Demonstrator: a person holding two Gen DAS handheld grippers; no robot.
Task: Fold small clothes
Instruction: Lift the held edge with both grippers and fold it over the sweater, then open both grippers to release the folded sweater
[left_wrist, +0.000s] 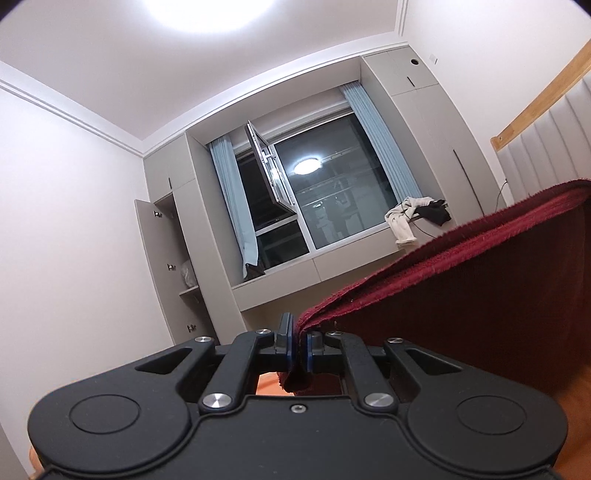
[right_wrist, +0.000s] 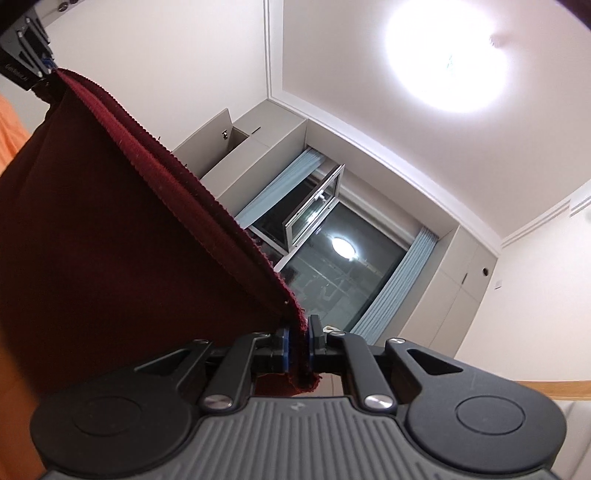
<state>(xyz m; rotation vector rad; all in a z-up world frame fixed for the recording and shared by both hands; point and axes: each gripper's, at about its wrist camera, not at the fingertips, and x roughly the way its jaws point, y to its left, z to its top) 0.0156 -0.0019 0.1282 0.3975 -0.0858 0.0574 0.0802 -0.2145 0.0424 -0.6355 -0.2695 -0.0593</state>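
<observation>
A dark red garment (left_wrist: 461, 280) hung in the air between two hand-held grippers, stretched taut along its ribbed hem, in a bedroom with a night-dark window (left_wrist: 325, 199). The left gripper (left_wrist: 298, 350) was clamped on one corner of the hem; the right gripper (right_wrist: 298, 349) was clamped on the opposite corner, a tuft of cloth poking out behind each pair of pads. The cloth looked soft, light and limp, sagging below the held edge, so it would likely drape and fold easily but could slip if pinched too near the rim. The thick ribbed band seemed the surest place to hold, as both grippers did. Pale and black clothes (left_wrist: 413, 216) lay heaped on the window ledge. Faint white lettering on the left gripper's body, seen from the right wrist, was too small to read.
</observation>
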